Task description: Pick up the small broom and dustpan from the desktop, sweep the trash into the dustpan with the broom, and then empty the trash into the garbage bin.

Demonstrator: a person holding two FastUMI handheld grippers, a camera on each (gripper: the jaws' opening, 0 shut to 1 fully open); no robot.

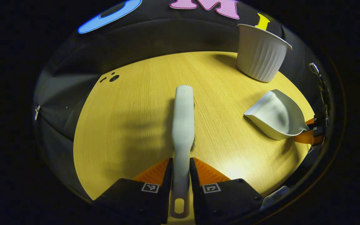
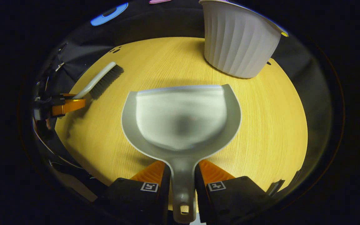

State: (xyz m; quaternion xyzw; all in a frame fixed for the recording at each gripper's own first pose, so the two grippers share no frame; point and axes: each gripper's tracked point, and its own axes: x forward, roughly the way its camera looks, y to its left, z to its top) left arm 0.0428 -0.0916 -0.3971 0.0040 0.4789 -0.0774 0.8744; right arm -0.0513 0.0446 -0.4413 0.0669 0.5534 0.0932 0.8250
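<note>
On the wooden tabletop one ribbed bin stands; one broom is clamped by the left tool, one dustpan by the right tool.

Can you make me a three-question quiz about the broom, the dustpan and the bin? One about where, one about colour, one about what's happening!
1. Where is the bin?
A. beyond the dustpan
B. on the floor
C. inside the dustpan

2. What colour is the tabletop?
A. blue
B. yellow wood
C. red

3. What is the left tool doing?
A. hanging open
B. gripping the bin
C. gripping the broom's handle

Answers: 1 A, it stands on the table past the dustpan. 2 B, grain shows. 3 C, both fingers press the broom.
</note>
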